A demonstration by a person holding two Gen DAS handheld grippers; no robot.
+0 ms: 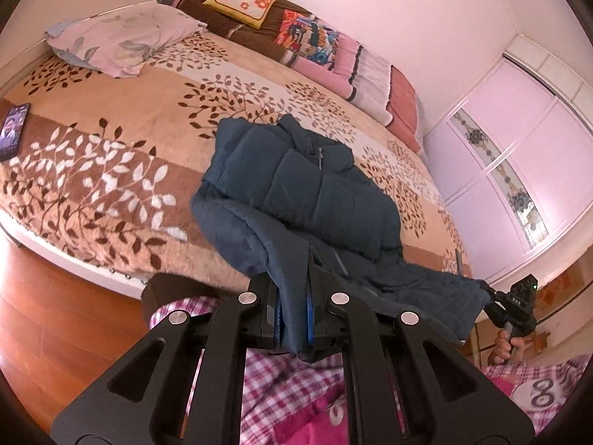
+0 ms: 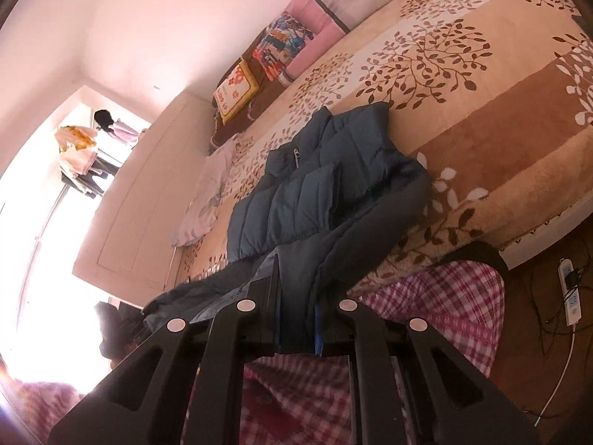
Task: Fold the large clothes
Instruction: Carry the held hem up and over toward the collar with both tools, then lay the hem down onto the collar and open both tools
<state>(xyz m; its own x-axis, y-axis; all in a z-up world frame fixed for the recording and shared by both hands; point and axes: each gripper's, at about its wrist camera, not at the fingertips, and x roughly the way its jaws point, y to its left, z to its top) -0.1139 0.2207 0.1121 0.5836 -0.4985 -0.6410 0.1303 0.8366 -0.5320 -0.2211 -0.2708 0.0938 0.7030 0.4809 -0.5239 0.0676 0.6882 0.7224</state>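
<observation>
Nearest the left wrist camera, the left tongs (image 1: 294,319) are clenching a fold of the dark blue padded jacket (image 1: 315,193) near its hem, the cloth bunching between the blue pads. In the right wrist view, the right tongs (image 2: 298,326) are gripping another part of the same hem in the same way. Below both, a pink checked garment (image 1: 281,382) on the person is showing. The jacket's lower edge is hanging lifted between the two tongs, while its collar and chest are lying on the bed (image 1: 111,170), on the leaf-patterned blanket. Farther off, a phone (image 1: 14,129) is resting near the bed's edge, and pillows (image 1: 122,37) and folded bedding (image 1: 322,48) are lining the wall.
</observation>
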